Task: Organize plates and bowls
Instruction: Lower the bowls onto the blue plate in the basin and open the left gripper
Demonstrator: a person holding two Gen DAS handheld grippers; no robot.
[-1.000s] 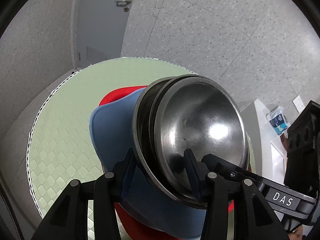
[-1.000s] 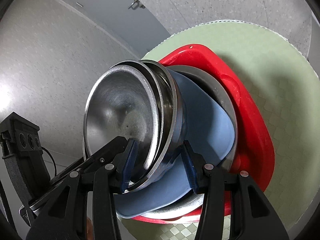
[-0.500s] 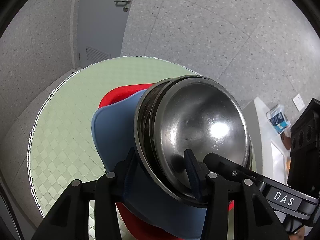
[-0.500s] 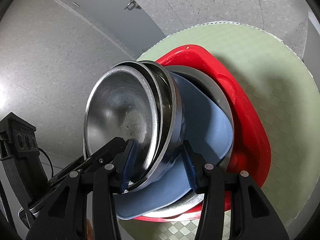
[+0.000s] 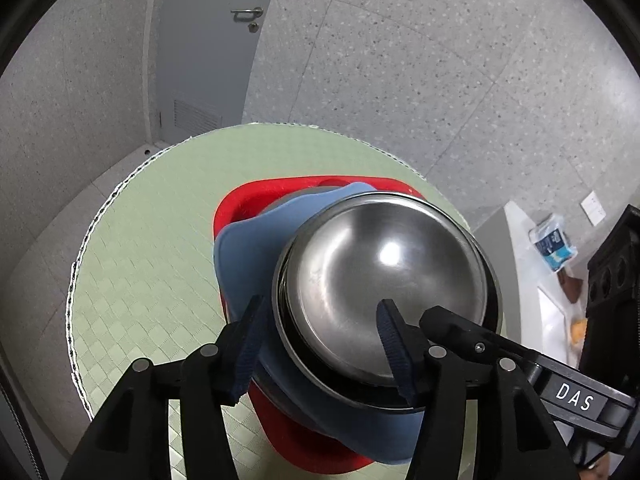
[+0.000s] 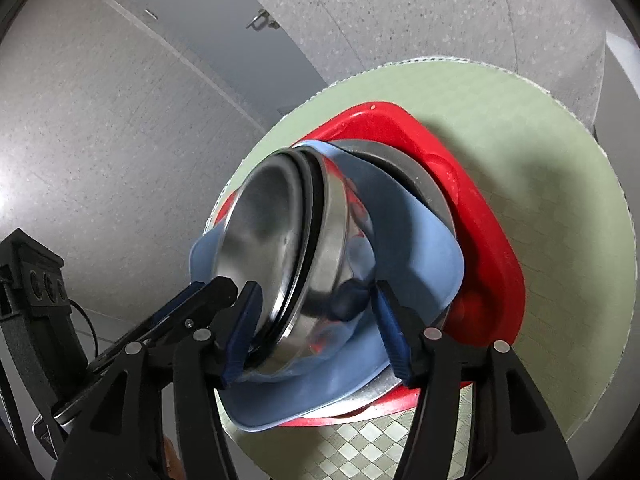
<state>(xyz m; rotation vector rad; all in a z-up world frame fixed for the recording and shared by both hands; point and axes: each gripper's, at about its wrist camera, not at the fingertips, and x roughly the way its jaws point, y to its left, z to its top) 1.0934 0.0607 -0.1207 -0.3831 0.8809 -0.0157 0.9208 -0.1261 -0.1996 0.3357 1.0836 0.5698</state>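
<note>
Together, the left gripper (image 5: pixel 320 344) and right gripper (image 6: pixel 316 328) pinch the stacked steel bowls (image 5: pixel 384 284) over the blue plate (image 6: pixel 408 240).

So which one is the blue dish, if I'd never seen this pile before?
Find the round green table, then the red tray on it. In that tray's stack, the blue dish is the soft-looking, wavy-edged one lying under the nested steel bowls. It is the only matte blue piece; its neighbours are shiny metal or red.
</note>
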